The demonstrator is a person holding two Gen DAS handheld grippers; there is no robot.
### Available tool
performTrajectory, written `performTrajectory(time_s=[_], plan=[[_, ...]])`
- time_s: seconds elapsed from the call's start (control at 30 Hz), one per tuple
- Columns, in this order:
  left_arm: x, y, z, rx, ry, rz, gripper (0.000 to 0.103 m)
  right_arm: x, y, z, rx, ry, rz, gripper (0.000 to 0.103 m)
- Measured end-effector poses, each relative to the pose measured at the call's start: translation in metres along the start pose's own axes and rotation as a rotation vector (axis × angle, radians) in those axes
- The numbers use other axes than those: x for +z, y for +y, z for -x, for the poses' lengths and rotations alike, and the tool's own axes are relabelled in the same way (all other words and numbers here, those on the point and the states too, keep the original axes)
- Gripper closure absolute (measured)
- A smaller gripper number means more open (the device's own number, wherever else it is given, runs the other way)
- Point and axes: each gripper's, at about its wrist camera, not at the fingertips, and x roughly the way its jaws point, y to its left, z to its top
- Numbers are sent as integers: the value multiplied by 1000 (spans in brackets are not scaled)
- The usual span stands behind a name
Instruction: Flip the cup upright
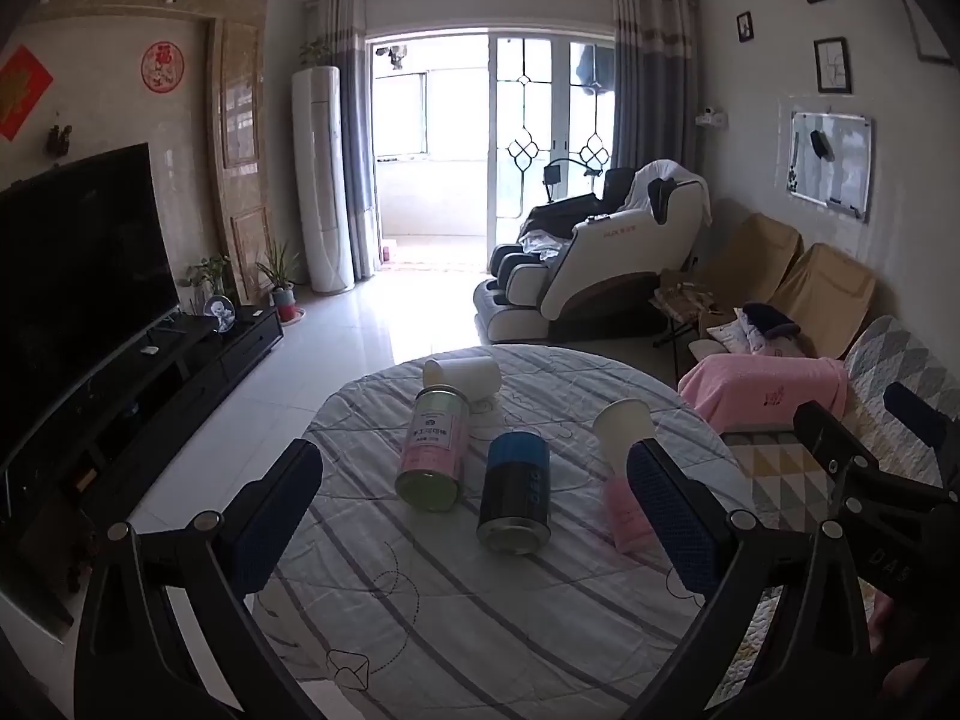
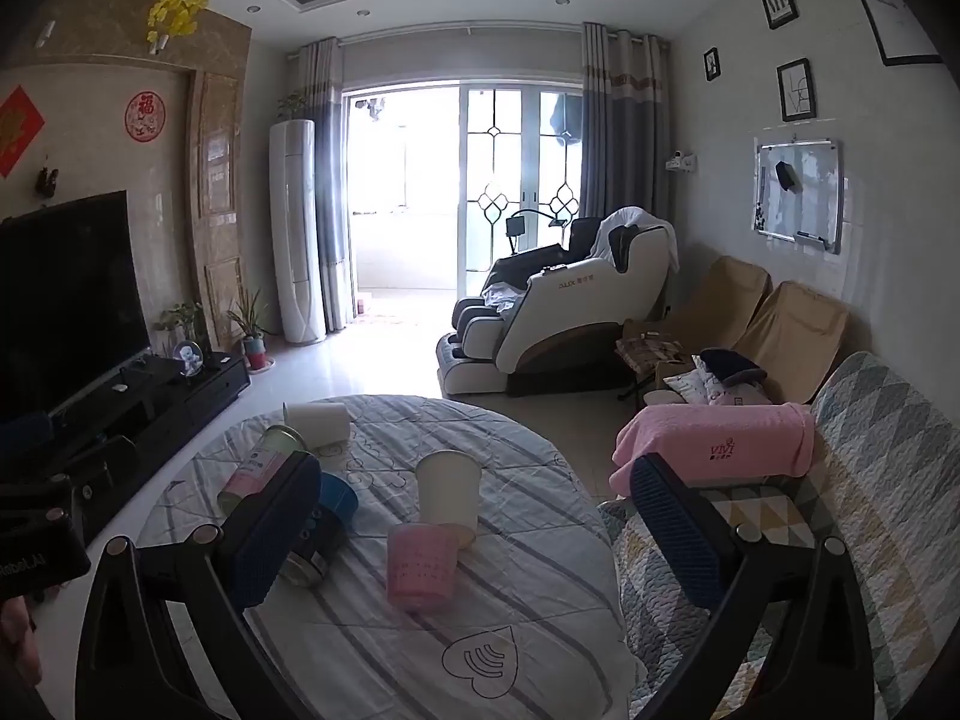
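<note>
A round table (image 1: 480, 630) with a striped cloth holds several lying containers. A pink cup (image 2: 418, 564) lies on its side; in the left wrist view (image 1: 624, 513) my right finger partly hides it. A white paper cup (image 2: 449, 492) lies behind it, also seen from the left wrist (image 1: 624, 429). A second white cup (image 1: 465, 375) lies at the far edge (image 2: 318, 423). My left gripper (image 1: 474, 516) is open above the near table. My right gripper (image 2: 474, 531) is open, with the pink cup between its fingers' line of sight.
A pink-labelled can (image 1: 432, 450) and a blue-black can (image 1: 515, 492) lie on the table. A sofa with a pink towel (image 2: 720, 441) is to the right. A TV stand (image 1: 180, 360) is to the left, a massage chair (image 1: 600, 264) beyond.
</note>
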Motion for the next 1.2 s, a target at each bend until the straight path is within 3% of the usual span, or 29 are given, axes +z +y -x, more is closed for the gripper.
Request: performTrajectory(time_s=[0.7,1.2], plan=[[3,8,8,-12,-33,10,0,4,0,4,-5,-55,-2,0],[10,5,10,-20,-44,9,0,4,-2,0,-5,-37,0,0]])
